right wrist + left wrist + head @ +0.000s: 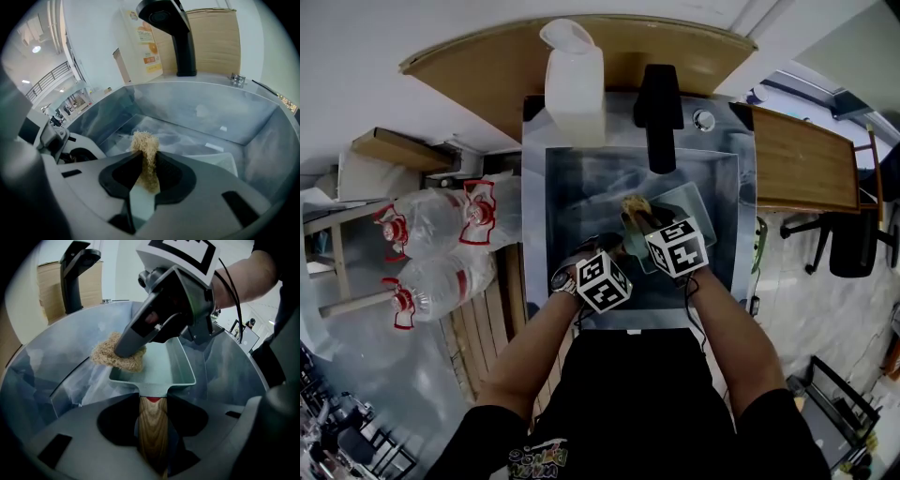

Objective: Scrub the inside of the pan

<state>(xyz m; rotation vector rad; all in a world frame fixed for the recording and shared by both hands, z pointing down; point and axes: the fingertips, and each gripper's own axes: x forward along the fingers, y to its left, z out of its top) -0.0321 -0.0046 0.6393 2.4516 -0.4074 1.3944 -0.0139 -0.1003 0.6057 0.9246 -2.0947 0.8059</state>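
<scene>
The jaws of your left gripper [151, 416] were clamped on the wooden handle [151, 437] of the pan [164, 369]. The jaws of your right gripper [145, 171] pinched a tan, fibrous scrubber [144, 143] that stuck out past their tips. You had that scrubber pressed at the pan's corner farthest from the handle, partly over the rim. The pale green pan was down inside the sink [572, 178], below its rim and out in front of the tap [659, 108] at the sink's back edge. I could not tell whether it rested on the sink's floor. As I judge it, the scrub was under way but only at that one corner. The rest of the pan's floor looked bare, with no foam or grime to show what you had covered, so most of the inside probably remained to be worked.
</scene>
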